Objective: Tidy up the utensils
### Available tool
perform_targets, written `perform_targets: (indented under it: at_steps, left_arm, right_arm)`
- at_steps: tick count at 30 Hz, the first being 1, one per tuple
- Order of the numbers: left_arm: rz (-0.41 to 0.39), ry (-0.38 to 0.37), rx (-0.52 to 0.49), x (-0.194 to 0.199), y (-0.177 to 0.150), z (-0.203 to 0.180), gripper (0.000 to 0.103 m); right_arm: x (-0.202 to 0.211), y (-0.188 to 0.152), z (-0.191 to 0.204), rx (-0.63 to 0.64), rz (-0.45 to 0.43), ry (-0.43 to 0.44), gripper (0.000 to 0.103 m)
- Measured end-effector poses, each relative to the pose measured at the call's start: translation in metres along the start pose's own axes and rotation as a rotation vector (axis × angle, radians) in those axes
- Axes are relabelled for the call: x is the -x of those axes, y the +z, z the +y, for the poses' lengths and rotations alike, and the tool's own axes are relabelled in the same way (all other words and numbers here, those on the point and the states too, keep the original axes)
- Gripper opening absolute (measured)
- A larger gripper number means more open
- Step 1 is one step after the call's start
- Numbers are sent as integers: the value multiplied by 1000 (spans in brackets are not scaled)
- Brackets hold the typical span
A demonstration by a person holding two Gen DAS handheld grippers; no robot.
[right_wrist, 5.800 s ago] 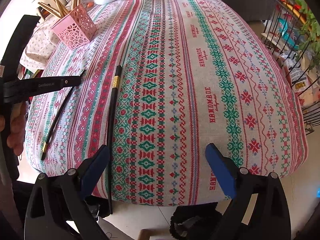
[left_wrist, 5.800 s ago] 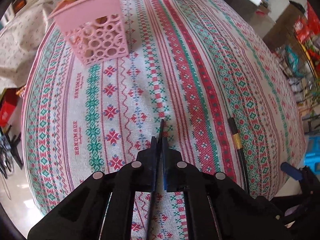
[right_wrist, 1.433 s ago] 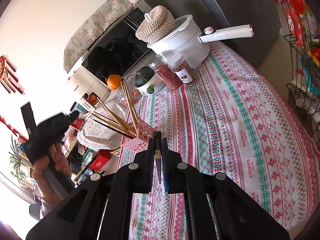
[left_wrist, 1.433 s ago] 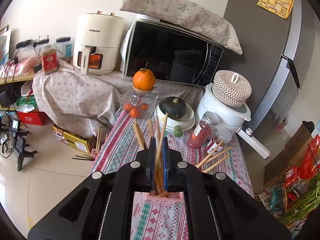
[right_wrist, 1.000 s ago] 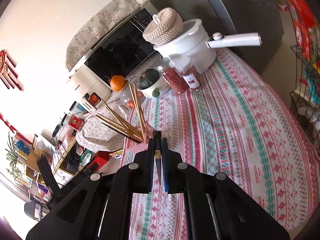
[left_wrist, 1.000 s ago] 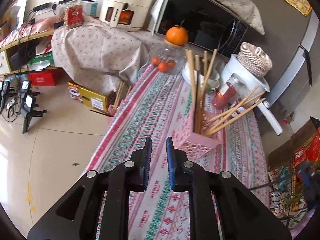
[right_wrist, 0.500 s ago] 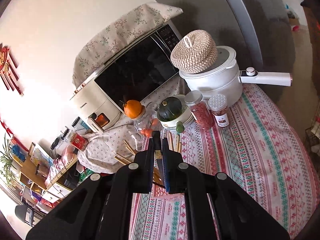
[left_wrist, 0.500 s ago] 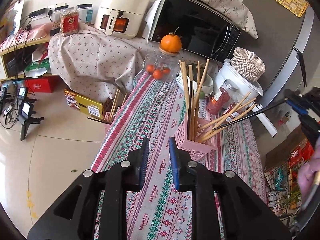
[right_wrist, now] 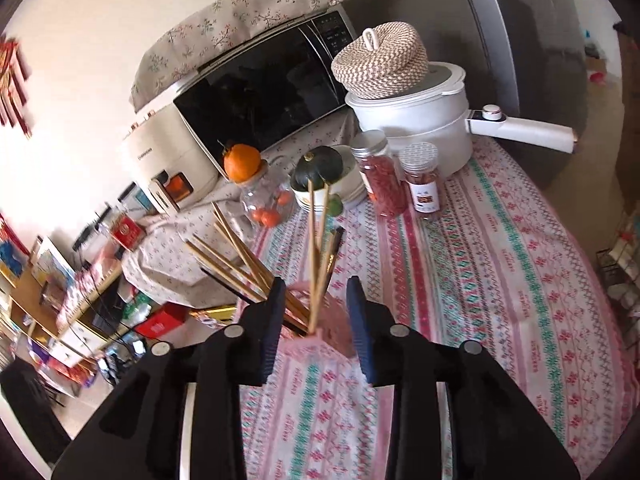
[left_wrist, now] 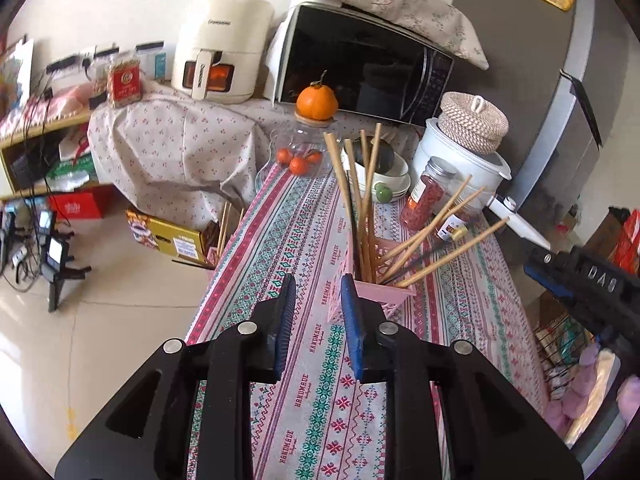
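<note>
A pink perforated holder [left_wrist: 394, 294] stands on the patterned tablecloth [left_wrist: 320, 400] and holds several wooden chopsticks [left_wrist: 370, 188] and black chopsticks [left_wrist: 426, 252]. My left gripper [left_wrist: 318, 292] is open and empty, just left of and in front of the holder. My right gripper [right_wrist: 316, 300] is open and empty, right above the holder [right_wrist: 334, 330]; wooden chopsticks [right_wrist: 314, 256] and a black chopstick [right_wrist: 334, 254] stand up between its jaws. The right gripper also shows at the right edge of the left wrist view [left_wrist: 538, 270].
Behind the holder stand a glass jar with an orange on top [left_wrist: 316, 120], bowls with a green squash [right_wrist: 320, 170], two spice jars [right_wrist: 378, 178], a white pot with a woven lid [right_wrist: 416, 108], a microwave [left_wrist: 360, 64] and an air fryer [left_wrist: 220, 48]. The table edge and floor lie to the left.
My right gripper has opened and let its black chopstick go into the holder. My left gripper, which dropped its chopstick earlier, has opened a little wider and stays near the holder.
</note>
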State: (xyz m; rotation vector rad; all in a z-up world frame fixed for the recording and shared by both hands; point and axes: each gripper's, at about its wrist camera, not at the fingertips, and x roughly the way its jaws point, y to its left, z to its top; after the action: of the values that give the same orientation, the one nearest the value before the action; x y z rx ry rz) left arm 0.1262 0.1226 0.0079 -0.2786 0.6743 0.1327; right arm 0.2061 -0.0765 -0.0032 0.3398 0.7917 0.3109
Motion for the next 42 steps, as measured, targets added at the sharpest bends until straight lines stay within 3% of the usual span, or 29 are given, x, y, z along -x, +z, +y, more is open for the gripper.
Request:
perform_targets:
  at_steps: [7,9,13,20,23,28,36,42]
  left_arm:
    - [-16,7,-86,11,-21,-24,27]
    - [-23,12,-98,16,-25,-28,34]
    - [-61,28,-109,30,-43,-33,48]
    - [-75,45,-170,45,-79,-48,49]
    - [-101,47,-199,54,-93,-57,63]
    - [-137,60,-244,65,-109,-67,69]
    - [-181,85,-262,77,-120,-71,94]
    - [-178,107,-256,76,-124,-70,96]
  right_arm:
    - [21,-44,-8,103,-17,-92,38]
    - [31,-55,-12,123,-37,-108,49]
    - [50,-76,-20,155,-77,-149,59]
    - [74,-108,-36,148,-90,-212,68]
    - [82,-118,-39,149,-100,-240,73]
    - [93,-135,-50,137,-111,-291,77]
    - [106,-153,-62,109,-147,-401,94]
    - [114,-160,-66,101,-199,-515,96]
